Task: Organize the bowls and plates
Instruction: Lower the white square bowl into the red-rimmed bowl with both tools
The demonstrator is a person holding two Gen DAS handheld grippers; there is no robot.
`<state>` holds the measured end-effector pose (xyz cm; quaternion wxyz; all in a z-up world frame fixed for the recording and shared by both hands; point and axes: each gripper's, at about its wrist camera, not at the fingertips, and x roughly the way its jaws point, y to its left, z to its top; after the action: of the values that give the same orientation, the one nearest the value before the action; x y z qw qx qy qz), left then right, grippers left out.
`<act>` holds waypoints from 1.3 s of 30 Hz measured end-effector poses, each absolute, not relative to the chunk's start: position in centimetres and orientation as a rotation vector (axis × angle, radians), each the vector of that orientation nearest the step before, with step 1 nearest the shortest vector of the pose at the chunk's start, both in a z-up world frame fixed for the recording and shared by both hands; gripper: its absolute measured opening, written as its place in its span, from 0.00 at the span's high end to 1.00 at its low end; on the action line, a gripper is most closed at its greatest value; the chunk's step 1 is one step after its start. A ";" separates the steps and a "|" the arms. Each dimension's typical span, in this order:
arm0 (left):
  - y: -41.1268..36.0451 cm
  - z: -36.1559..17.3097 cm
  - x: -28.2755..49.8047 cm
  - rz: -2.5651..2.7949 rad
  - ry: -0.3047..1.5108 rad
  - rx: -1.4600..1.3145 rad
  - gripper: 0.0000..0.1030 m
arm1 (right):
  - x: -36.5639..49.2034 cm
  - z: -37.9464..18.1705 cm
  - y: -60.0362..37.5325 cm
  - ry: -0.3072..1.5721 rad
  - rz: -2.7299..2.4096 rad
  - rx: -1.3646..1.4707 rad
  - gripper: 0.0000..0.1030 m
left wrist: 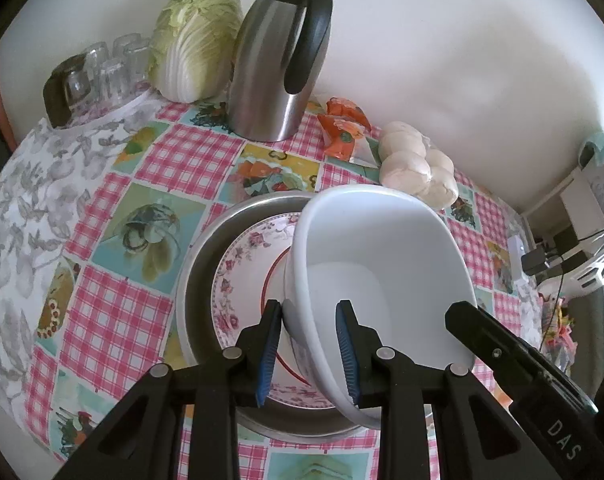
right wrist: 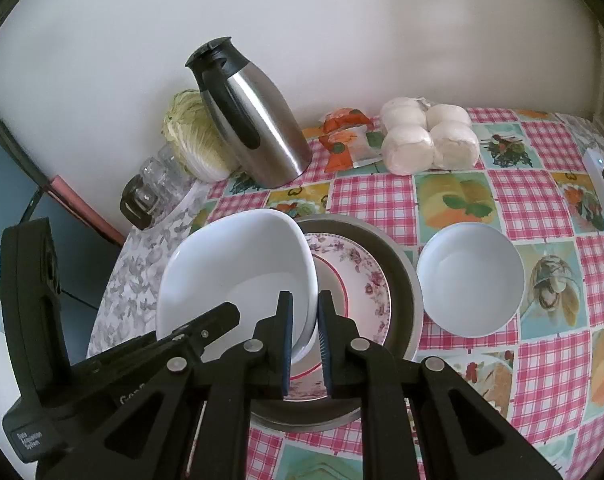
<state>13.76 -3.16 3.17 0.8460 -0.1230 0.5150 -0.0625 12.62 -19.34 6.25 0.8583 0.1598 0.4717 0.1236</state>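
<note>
Sitting nearest the cameras is a steel pan (right wrist: 406, 280) on the checked tablecloth (right wrist: 542, 360), and inside it lies a floral plate (right wrist: 366, 280) with a red ring. Above the plate a squarish white bowl (right wrist: 238, 264) is tilted, its lower edge down toward the plate; whether it touches the plate I cannot tell. It is empty.

Both grippers hold this bowl on opposite sides. The left gripper (left wrist: 308, 350) has one blue pad outside the wall and one inside, and its jaws stand fairly wide — the outer pad looks to be against the wall, while the inner pad (left wrist: 346, 356) may stand a little off, so I cannot tell whether it truly clamps. The right gripper (right wrist: 305, 346) has its jaws drawn close, gripping the bowl's rim between its pads.

Just beside the pan, on its right in the right wrist view, stands a round white bowl (right wrist: 470, 280), upright and empty, apart from both grippers.

Farther back, a steel jug (right wrist: 254, 128) with a black handle stands near the wall. Behind and left of it a cabbage (left wrist: 198, 44) leans, with upturned glasses (left wrist: 106, 68) next to it on a grey-flowered cloth (left wrist: 26, 184). To the jug's right lie an orange packet (right wrist: 342, 136) and a bag of white buns (right wrist: 426, 140) — all well clear of the pan.
</note>
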 end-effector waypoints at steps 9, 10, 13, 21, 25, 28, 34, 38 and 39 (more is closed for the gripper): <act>-3.1 2.9 13.9 -0.131 1.094 -0.279 0.70 | 12.6 5.7 -20.1 1.007 0.271 0.372 0.87; -3.1 2.8 13.9 -0.132 1.095 -0.278 0.70 | 12.6 5.7 -20.1 1.008 0.271 0.377 0.87; -3.2 2.4 14.1 -0.131 1.101 -0.275 0.70 | 12.7 5.4 -20.4 1.013 0.273 0.387 0.87; -3.3 1.4 14.5 -0.126 1.121 -0.274 0.70 | 13.2 4.4 -20.6 1.038 0.268 0.403 0.87; -3.4 1.2 14.6 -0.122 1.128 -0.262 0.70 | 13.3 4.0 -20.7 1.050 0.269 0.416 0.87; -3.4 0.9 14.8 -0.117 1.137 -0.255 0.70 | 13.5 3.6 -20.7 1.060 0.268 0.419 0.87; -3.5 0.6 15.0 -0.117 1.143 -0.247 0.70 | 13.6 3.2 -20.5 1.072 0.256 0.417 0.87; -3.6 0.6 15.0 -0.114 1.141 -0.229 0.68 | 13.7 2.8 -20.5 1.083 0.250 0.417 0.87; -3.6 0.7 15.0 -0.113 1.139 -0.228 0.67 | 13.7 2.7 -20.5 1.084 0.250 0.419 0.87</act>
<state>15.00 -3.64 0.66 0.8345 -0.1078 0.5378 -0.0532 13.74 -20.52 2.69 0.8285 0.1975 0.5107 0.1178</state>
